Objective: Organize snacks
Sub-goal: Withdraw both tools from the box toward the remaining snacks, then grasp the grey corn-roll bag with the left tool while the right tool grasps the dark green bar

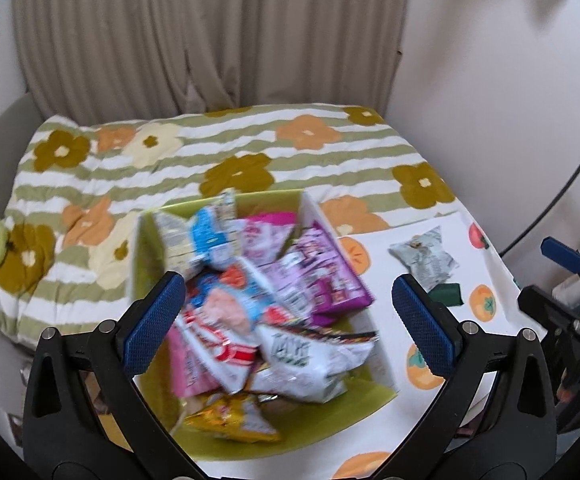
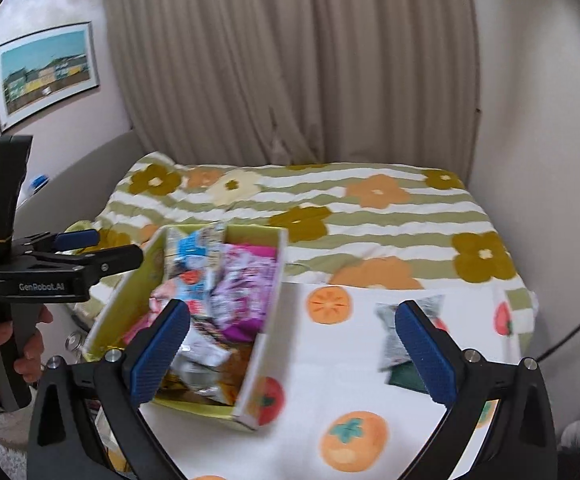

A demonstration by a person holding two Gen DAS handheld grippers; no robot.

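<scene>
A green box [image 1: 369,396] sits on a white cloth with orange fruit pictures [image 2: 329,364], and the cloth lies over a bed with a striped flower blanket [image 1: 250,152]. The box is stuffed full of snack bags: a purple one [image 1: 321,280], a white one [image 1: 309,364], a pink one [image 1: 266,236], a blue and white one [image 1: 214,240] and a yellow one [image 1: 230,420] at the near end. The left gripper [image 1: 290,324] hangs over the box with its blue pads spread wide, and nothing is between them. A hand [image 2: 2,344] holds its handle. The right gripper [image 2: 293,352] is beside the box, over the cloth, and its jaws are spread wide too, with nothing in them. Two snacks lie out on the cloth, well apart from the box: a grey-white bag [image 1: 425,256] and, just beside it, a small dark green packet [image 1: 445,294]. The right gripper's right pad partly hides them in its own view.
</scene>
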